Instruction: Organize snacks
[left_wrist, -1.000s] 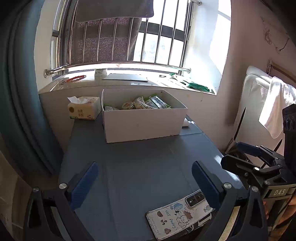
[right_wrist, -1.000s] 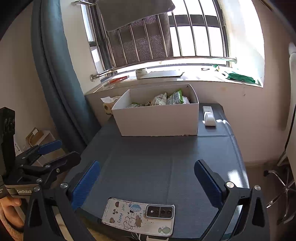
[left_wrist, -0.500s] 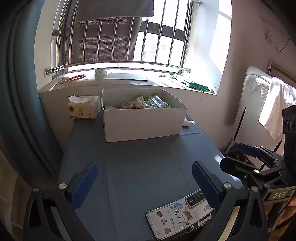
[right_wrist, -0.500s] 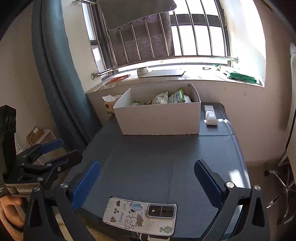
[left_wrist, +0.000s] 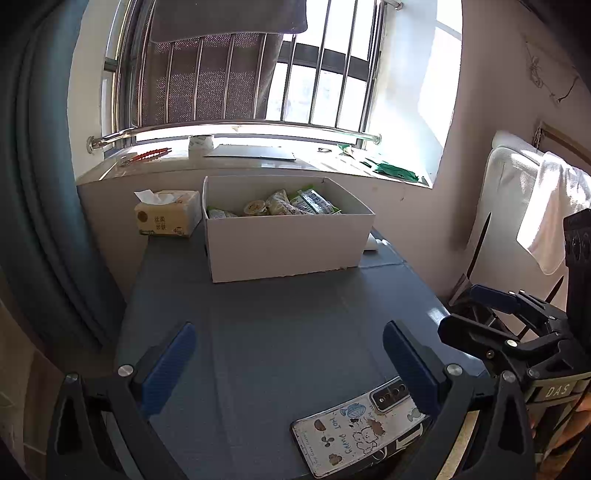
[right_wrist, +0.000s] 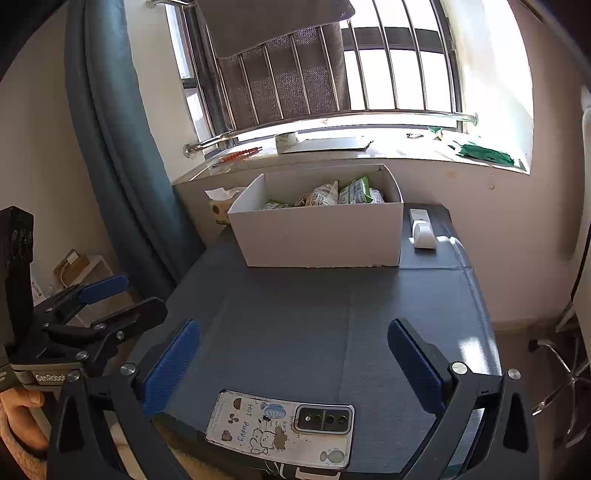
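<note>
The white box of snacks stood at the far end of the table, below the barred window, well ahead of both pairs of jaws and not between either; the left gripper hovered over the near edge with its jaws spread wide and nothing between them; the right gripper did likewise, jaws wide apart and empty. The box was rectangular, open-topped, of plain matte cardboard; the packets inside were crinkled, glossy, some green and white, heaped toward the back. The table surface was dark grey-blue, dull, with faint seams running across it. A phone lay face down at the near edge, between the right gripper's fingers in that view, its case pale and printed with cartoon drawings. A tissue pack sat just left of the box; a small white device lay just right of it. The finger pads were blue and ribbed.
</note>
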